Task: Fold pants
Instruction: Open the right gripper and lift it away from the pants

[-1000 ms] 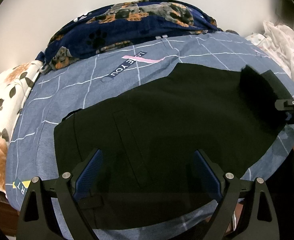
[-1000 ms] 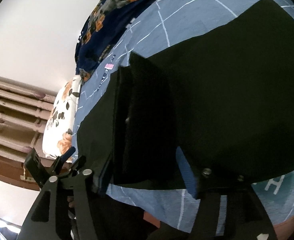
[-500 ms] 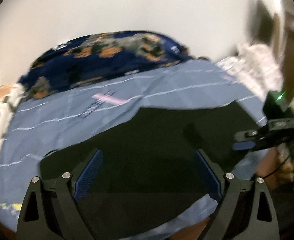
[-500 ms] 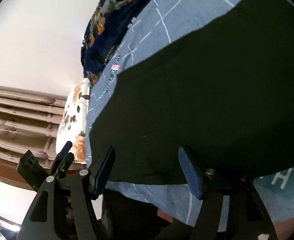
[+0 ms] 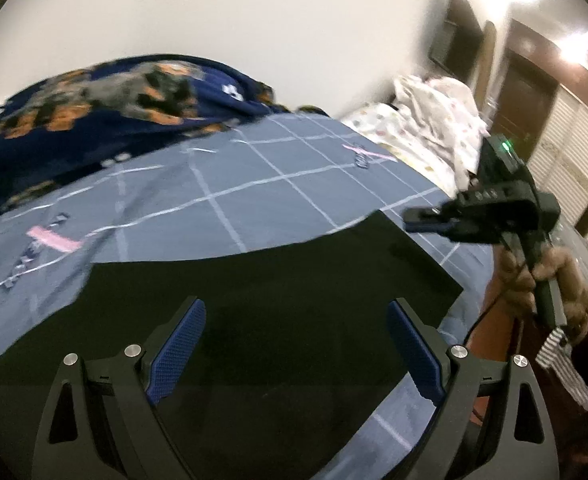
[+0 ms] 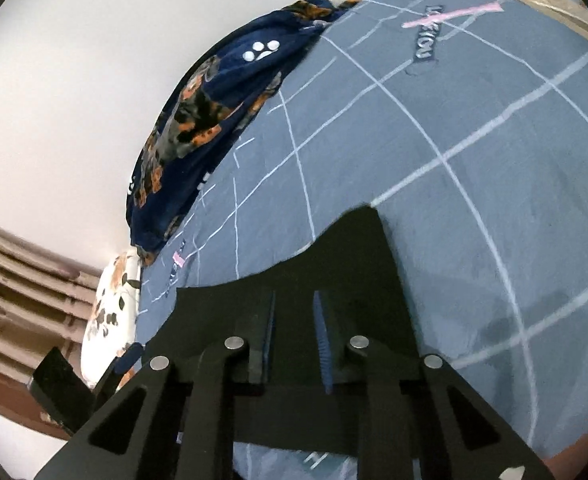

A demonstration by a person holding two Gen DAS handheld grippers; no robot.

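The black pants lie flat and folded on the blue checked bedsheet. My left gripper hangs open above the pants with nothing between its blue pads. My right gripper shows at the right of the left wrist view, held in a hand above the pants' far right corner. In the right wrist view the right gripper has its jaws drawn close with a narrow gap, and nothing is held. The pants lie just below it.
A navy dog-print blanket is bunched along the wall. White patterned bedding lies at the right end of the bed. A floral pillow sits at the left end, by a wooden headboard.
The right gripper let go of the pants fold, which now lies flat, then lifted away and narrowed its jaws. The left gripper rose and swung right, staying open.
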